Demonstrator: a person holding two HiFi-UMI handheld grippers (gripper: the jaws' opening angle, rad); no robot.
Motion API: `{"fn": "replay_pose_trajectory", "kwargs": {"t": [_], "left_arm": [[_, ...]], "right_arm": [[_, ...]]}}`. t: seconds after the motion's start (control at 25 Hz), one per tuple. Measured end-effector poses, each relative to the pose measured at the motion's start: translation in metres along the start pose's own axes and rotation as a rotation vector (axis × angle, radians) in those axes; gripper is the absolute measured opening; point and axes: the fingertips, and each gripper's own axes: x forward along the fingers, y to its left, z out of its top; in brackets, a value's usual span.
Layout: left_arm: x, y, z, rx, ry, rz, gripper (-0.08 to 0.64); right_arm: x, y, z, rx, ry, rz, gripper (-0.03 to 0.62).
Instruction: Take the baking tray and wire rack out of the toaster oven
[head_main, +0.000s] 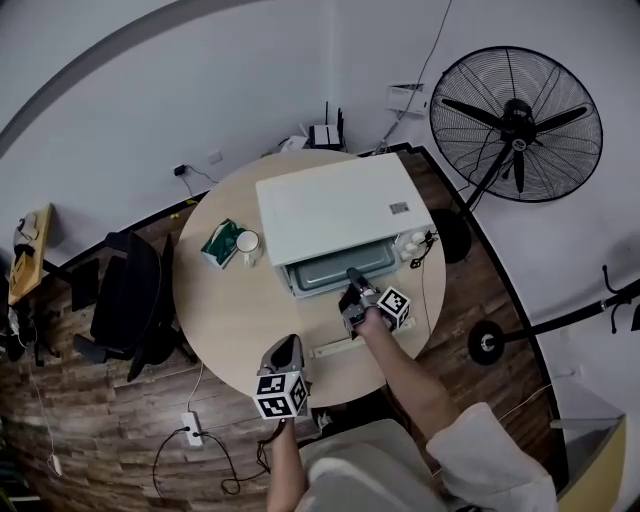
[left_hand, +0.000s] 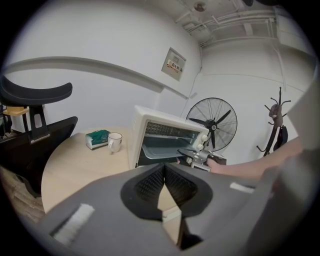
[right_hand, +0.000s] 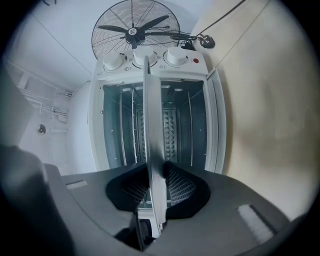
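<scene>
Two tongs: right tongs (right_hand: 155, 186) pinch baking tray (right_hand: 151, 125) rim, toaster oven (right_hand: 150, 65) straight ahead, likely for level pull-out; left tongs (left_hand: 163, 172) pressed together, empty, above table (left_hand: 75, 155).

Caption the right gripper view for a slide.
Right tongs clamp the baking tray by its edge, partly out of the open toaster oven.

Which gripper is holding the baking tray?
The right gripper: its fingers pinch the baking tray at the toaster oven; the left gripper holds nothing.

White toaster oven (head_main: 330, 205), grey baking tray (head_main: 335, 268), green packet (head_main: 222, 243).
</scene>
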Motion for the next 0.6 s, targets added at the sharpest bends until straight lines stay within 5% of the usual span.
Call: {"fn": "replay_pose_trajectory", "kwargs": {"t": [0.6], "left_arm": [[-0.015,-0.009,-0.014,0.025,0.03,-0.057,0.057]], "right_arm": [[-0.043,-0.007,-0.01,-0.014,-0.008,0.001,0.075]]}}
